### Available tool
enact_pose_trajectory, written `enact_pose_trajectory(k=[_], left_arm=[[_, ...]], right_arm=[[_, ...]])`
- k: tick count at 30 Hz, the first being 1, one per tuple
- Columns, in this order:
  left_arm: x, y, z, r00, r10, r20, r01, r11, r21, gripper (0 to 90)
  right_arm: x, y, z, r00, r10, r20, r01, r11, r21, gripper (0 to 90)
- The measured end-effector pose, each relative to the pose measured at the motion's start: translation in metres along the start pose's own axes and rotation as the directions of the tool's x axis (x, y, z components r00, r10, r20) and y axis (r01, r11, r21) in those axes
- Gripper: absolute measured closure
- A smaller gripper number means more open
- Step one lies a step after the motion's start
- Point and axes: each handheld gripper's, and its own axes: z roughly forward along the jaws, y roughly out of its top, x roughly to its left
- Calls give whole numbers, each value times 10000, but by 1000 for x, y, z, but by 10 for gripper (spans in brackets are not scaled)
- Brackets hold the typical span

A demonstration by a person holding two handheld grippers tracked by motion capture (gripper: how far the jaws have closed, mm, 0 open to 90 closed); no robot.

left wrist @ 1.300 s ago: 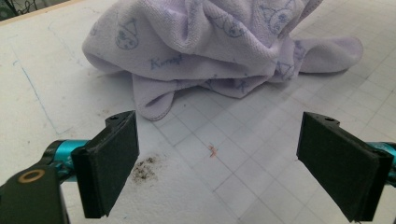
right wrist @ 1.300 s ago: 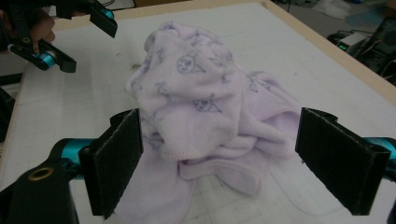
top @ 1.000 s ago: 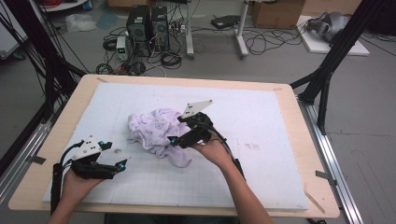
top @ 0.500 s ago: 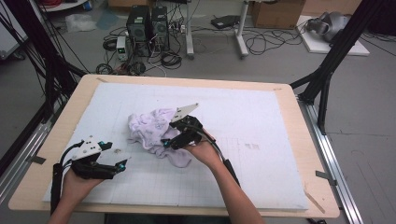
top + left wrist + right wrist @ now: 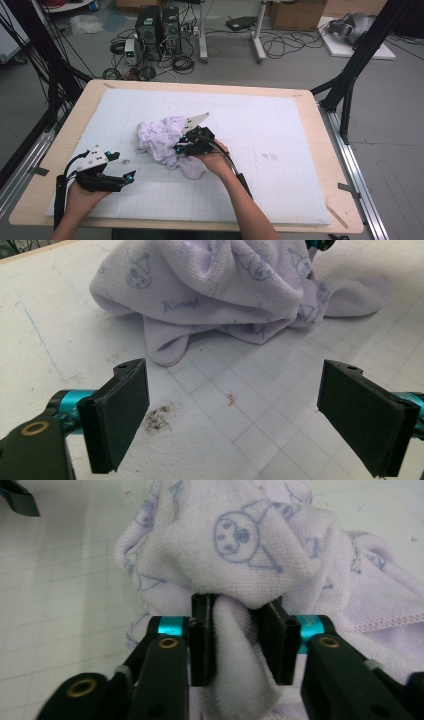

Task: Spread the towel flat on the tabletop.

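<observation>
A crumpled lilac towel (image 5: pixel 162 140) with blue cartoon prints lies in the middle of the white gridded mat (image 5: pixel 280 130). My right gripper (image 5: pixel 181 148) is at the towel's right side; its jaws have just been closing and now pinch a fold of the towel (image 5: pixel 235 630) between the pads. The towel (image 5: pixel 215 285) lies beyond my left gripper (image 5: pixel 235 415), whose jaws stand wide apart over bare mat. In the high view the left gripper (image 5: pixel 131 176) rests near the mat's front left, apart from the towel.
The mat covers a wooden table (image 5: pixel 340 200) with its edge all round. A dark smudge (image 5: pixel 159 416) marks the mat near the left gripper. Computers (image 5: pixel 157 25), cables and black frame legs (image 5: pixel 350 85) stand on the floor beyond the table.
My right gripper moved left and down onto the towel and closed on a fold of it. The left gripper stayed in place.
</observation>
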Motion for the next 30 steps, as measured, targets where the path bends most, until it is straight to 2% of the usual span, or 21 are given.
enact_pose_trajectory(k=[2,9,20,27,29,30], left_arm=[[0,0,0,10000,3,2,-3,10000,-8,137],[0,0,-1,10000,8,-25,-8,10000,-32,139],[-1,1,-1,10000,47,-18,-47,10000,-64,145],[-2,1,-1,10000,45,-30,-45,10000,-77,148],[-3,1,0,10000,77,-5,-77,9999,-93,152],[-3,1,0,10000,81,-5,-81,9999,-87,154]], right_arm=[[0,0,-3,9998,182,-57,-183,9998,-29,744],[6,3,-23,9997,-202,-101,200,9995,-246,761],[22,-7,-77,9978,-633,-192,616,9950,-790,763],[42,-25,-113,9967,-804,-125,790,9929,-892,764],[49,-34,-120,9972,-740,-108,729,9941,-805,764],[53,-45,-122,9974,-690,-184,676,9953,-701,764]])
